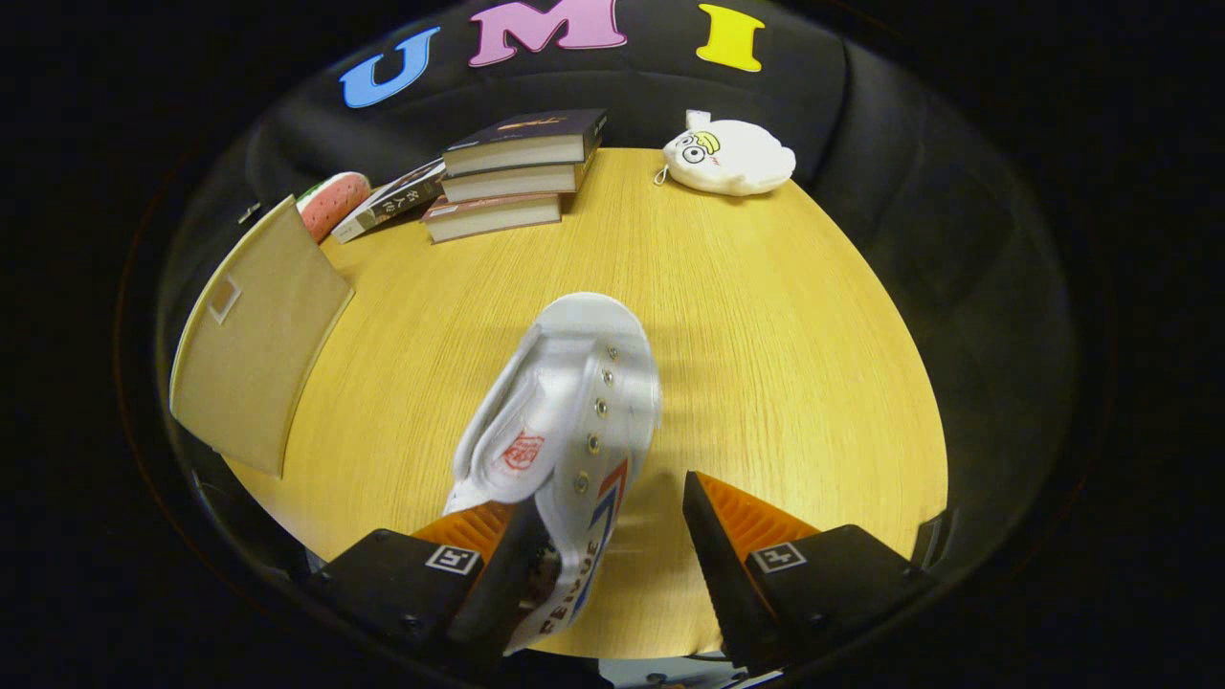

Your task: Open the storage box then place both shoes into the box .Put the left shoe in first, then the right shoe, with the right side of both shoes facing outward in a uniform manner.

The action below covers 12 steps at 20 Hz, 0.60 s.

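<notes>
**White canvas shoe rides one finger, box waits to the far left**

White canvas fills the space between your fingers: the shoe [565,402] points its toe away from you, lying over on its side, laces gone and eyelets showing. Your gripper [612,536] stands wide. The left finger is against the heel end of the shoe, while the right finger stands clear with bare table between it and the shoe, so nothing is clamped. Whether the shoe rests on the wooden table [766,335] or hangs off that one finger cannot be told.

The tan storage box [254,335] sits at the table's left edge, well apart from the shoe. Whether its lid is open cannot be read from here. At the far side lie a stack of books [517,172], a white plush toy [729,158] to their right, and a strawberry-patterned plush [330,203] just behind the box.

The risk from here, as a judgement: close without centring and the soft collar may fold, letting the shoe twist or slip on the way to the box. A twisted shoe could land with the wrong side facing out. Which shoe of the pair this is cannot be told, so check it before loading.
</notes>
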Each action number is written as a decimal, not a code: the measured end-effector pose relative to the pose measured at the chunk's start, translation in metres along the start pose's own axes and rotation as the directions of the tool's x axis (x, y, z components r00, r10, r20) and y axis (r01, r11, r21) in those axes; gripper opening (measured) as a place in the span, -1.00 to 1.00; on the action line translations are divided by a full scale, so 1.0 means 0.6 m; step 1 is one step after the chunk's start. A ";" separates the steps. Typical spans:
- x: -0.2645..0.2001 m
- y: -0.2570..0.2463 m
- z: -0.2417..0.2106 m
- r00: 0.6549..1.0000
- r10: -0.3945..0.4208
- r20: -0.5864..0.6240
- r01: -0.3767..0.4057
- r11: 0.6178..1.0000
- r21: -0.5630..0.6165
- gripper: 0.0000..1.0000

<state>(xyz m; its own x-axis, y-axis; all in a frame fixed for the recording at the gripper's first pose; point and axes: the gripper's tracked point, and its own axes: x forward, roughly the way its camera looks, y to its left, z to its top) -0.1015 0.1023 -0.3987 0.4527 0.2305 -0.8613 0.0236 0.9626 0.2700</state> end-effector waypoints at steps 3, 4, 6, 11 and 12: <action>0.016 0.005 0.017 1.000 -0.016 0.006 0.015 0.998 0.069 0.50; 0.019 -0.001 0.019 0.999 -0.043 -0.001 0.043 0.995 0.094 0.24; 0.021 -0.022 0.030 0.992 -0.127 0.004 0.126 0.984 0.130 -0.41; -0.021 0.012 0.065 0.998 -0.055 0.004 0.052 0.958 0.280 -0.78; -0.037 0.016 0.078 0.998 -0.059 0.015 0.052 0.957 0.286 -0.78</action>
<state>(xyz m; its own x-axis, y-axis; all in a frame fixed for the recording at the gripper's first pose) -0.0694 0.0999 -0.3570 0.4637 0.1711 -0.8693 0.3009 0.8924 0.3362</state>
